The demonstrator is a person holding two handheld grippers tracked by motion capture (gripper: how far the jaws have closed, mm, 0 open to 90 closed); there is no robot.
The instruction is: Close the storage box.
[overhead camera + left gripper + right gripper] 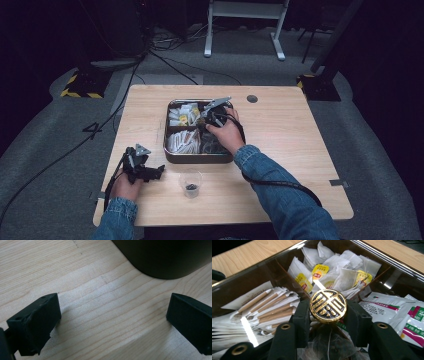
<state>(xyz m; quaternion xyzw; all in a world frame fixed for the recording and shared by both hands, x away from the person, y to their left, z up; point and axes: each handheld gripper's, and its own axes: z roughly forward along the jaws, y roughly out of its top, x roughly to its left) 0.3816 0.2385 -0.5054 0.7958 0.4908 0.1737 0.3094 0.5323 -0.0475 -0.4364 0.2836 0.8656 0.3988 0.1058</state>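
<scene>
The right gripper (328, 315) sits inside the metal tray (172, 156), over its near right compartment, and its jaws are clamped on the sides of a round gold and black medallion (328, 305), which stands upright between them, above a clear mesh pouch (329, 345). Just left of the jaws lie paper-wrapped sticks (265, 308) in the near left compartment; beyond them, tea bags with yellow tags (329, 270) fill the far left one, and white sachets with red and green print (392, 310) lie to the right. The tray's dividers and walls stand close on every side of this gripper, so there is little room sideways.

The left gripper (141, 167) rests low over the table (280, 135) near its left edge, just left of the tray's near left corner. Its jaws stand wide apart with nothing between them but bare wood, and the tray's dark rounded corner (165, 257) lies just ahead.

A small clear cup (190, 183) with something dark in the bottom stands on the table just near of the tray, between the two forearms. The right half of the table is open wood out to its edge.
</scene>
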